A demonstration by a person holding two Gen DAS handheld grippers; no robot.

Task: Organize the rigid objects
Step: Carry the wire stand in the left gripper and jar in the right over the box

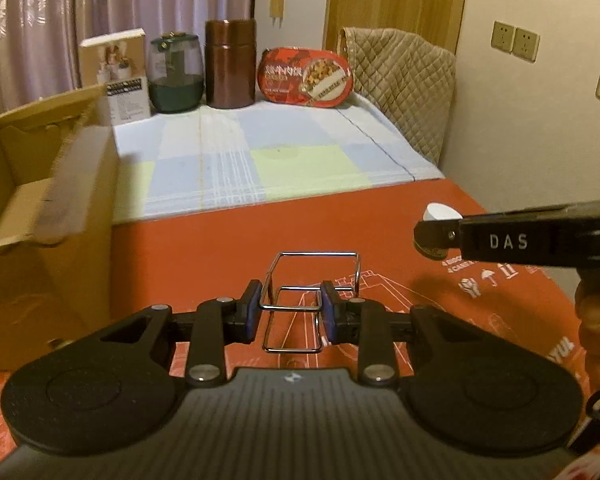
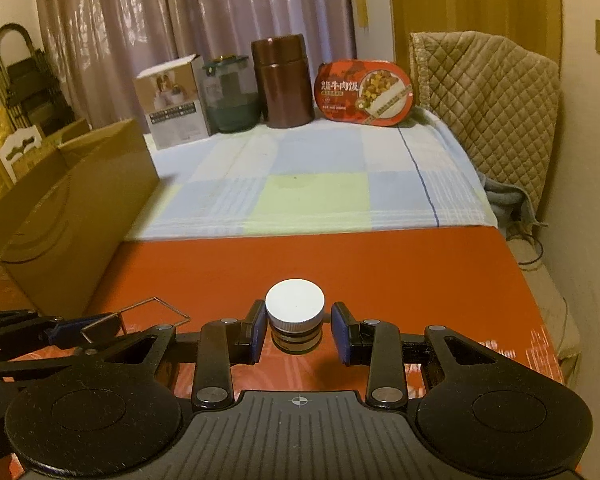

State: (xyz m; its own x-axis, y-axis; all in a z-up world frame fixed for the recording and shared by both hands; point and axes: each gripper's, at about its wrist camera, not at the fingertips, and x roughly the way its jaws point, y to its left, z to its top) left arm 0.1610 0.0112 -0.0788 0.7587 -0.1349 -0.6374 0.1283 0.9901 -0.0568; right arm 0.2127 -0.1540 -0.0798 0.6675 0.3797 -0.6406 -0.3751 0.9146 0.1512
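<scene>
My left gripper (image 1: 291, 306) is shut on a chrome wire rack (image 1: 314, 258), its blue pads pinching the rack's lower loop above the red tablecloth (image 1: 220, 240). The same rack (image 2: 156, 312) shows at the left edge of the right wrist view, held by the left gripper (image 2: 66, 330). A small dark bottle with a white cap (image 2: 295, 304) sits between the pads of my right gripper (image 2: 298, 330), which is shut on it. In the left wrist view the right gripper (image 1: 434, 236) reaches in from the right, and the bottle's white cap (image 1: 440, 212) pokes up above its fingers.
An open cardboard box (image 1: 40, 208) stands at the left. At the back of the checked cloth (image 1: 260, 152) stand a white carton (image 1: 120, 76), a glass jar with a green lid (image 1: 175, 74), a brown canister (image 1: 230, 64) and a red meal box (image 1: 304, 76). A quilted chair cover (image 1: 404, 80) is at the back right.
</scene>
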